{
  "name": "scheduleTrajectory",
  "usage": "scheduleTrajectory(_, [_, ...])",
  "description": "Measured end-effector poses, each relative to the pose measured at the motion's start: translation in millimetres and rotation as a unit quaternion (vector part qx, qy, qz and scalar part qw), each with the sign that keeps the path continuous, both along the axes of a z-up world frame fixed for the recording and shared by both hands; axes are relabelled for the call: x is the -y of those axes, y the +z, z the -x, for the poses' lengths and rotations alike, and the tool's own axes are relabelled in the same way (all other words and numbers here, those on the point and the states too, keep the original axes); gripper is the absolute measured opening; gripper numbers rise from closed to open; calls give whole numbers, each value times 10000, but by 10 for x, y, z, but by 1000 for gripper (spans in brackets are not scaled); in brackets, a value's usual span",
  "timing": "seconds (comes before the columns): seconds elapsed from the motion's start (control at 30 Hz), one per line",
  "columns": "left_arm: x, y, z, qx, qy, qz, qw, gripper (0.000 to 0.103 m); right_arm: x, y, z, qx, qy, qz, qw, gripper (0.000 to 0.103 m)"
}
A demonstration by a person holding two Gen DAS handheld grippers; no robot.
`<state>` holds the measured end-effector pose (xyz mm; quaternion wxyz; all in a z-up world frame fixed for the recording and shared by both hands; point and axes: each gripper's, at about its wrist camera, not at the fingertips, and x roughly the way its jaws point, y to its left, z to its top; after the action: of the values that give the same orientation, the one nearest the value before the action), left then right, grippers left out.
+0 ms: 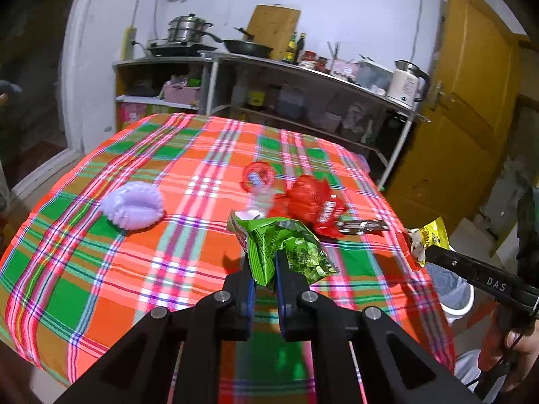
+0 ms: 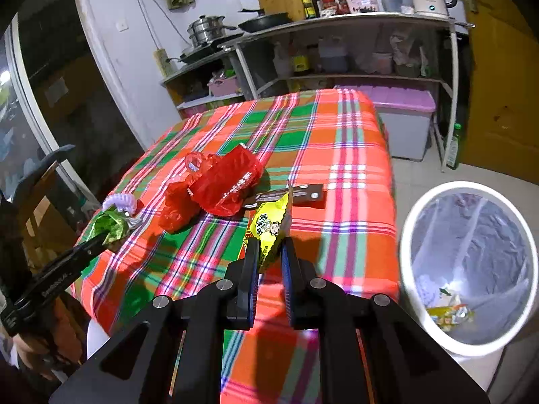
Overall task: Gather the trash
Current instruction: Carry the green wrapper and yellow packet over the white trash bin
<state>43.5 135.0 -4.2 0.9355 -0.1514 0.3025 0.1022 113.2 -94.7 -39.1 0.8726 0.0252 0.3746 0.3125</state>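
Note:
My left gripper is shut on a crumpled green snack wrapper, lifted above the plaid tablecloth. My right gripper is shut on a yellow snack packet, also held off the table. In the left wrist view the right gripper shows at the right edge with the yellow packet. In the right wrist view the left gripper carries the green wrapper at the left. A red plastic bag and a dark flat wrapper lie on the table. A white trash bin stands right of the table.
A purple scrubber-like thing lies on the tablecloth at the left. A red round lid sits behind the red bag. Metal shelves with pots, bottles and a kettle stand behind. A yellow door is at the right.

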Motion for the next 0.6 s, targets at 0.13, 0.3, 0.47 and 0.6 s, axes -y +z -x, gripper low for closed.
scheduleTrajectory(0.13, [196, 68, -6, 44, -217, -53, 9997, 10, 156, 70, 95, 106, -86, -47, 9999, 13])
scheduleTrajectory(0.3, [408, 142, -31, 76, -446, -114, 9989, 10, 336, 139, 179, 198, -198, -122, 9995, 13])
scheduleTrajectory(0.47, [607, 218, -63, 121, -653, -180, 9976, 10, 519, 178, 236, 252, -352, -180, 9989, 13])
scheduleTrajectory(0.6, [741, 256, -94, 147, -815, -222, 9963, 10, 656, 200, 265, 295, -462, -221, 9983, 13])
